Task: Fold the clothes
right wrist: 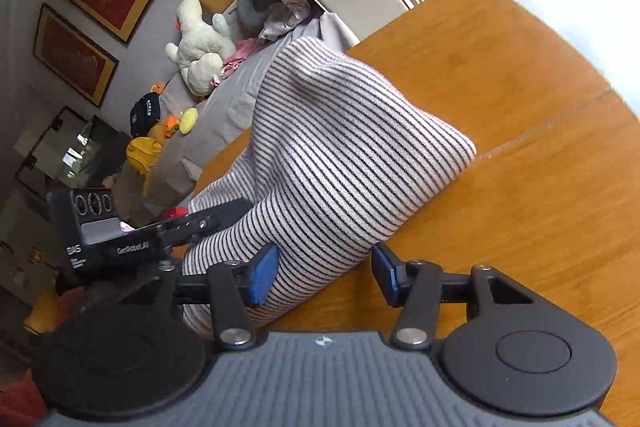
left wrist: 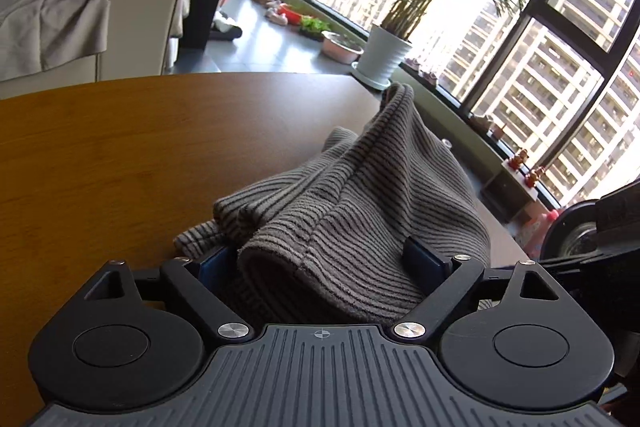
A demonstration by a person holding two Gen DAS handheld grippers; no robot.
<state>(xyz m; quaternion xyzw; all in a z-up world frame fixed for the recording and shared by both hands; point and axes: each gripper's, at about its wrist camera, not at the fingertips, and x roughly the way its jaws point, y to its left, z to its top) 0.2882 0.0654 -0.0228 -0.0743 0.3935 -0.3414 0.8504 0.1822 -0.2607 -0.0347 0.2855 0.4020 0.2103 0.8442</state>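
Closest in, the left gripper (left wrist: 320,263) has its 2 blue pads spread wide, and a thick rolled edge of the striped knit garment (left wrist: 344,195) bulges up between them and over its nose; the pads flank the cloth without pinching it, so this gripper reads as open, with the fabric resting in the gap. From there the garment runs straight ahead and slightly right of the left gripper, rising to a peak at its far end, so its long axis lies roughly along this gripper's fingers. In the right wrist view, the right gripper (right wrist: 324,273) also stands with its pads apart: the left pad (right wrist: 262,277) touches or is just beside the near corner of the striped knit garment (right wrist: 340,155), while the right pad sits clear over bare wood. The bundle lies forward and left of this gripper, slanting away toward the far left, with a folded corner resting on the wooden table (right wrist: 520,107). The black body of the left gripper shows just beyond on the left, hard against the same cloth. Judging by this, the left gripper is the nearer one to a bite. Farther off is a potted palm (left wrist: 386,55) by the windows and a plush duck (right wrist: 200,47) on the sofa.
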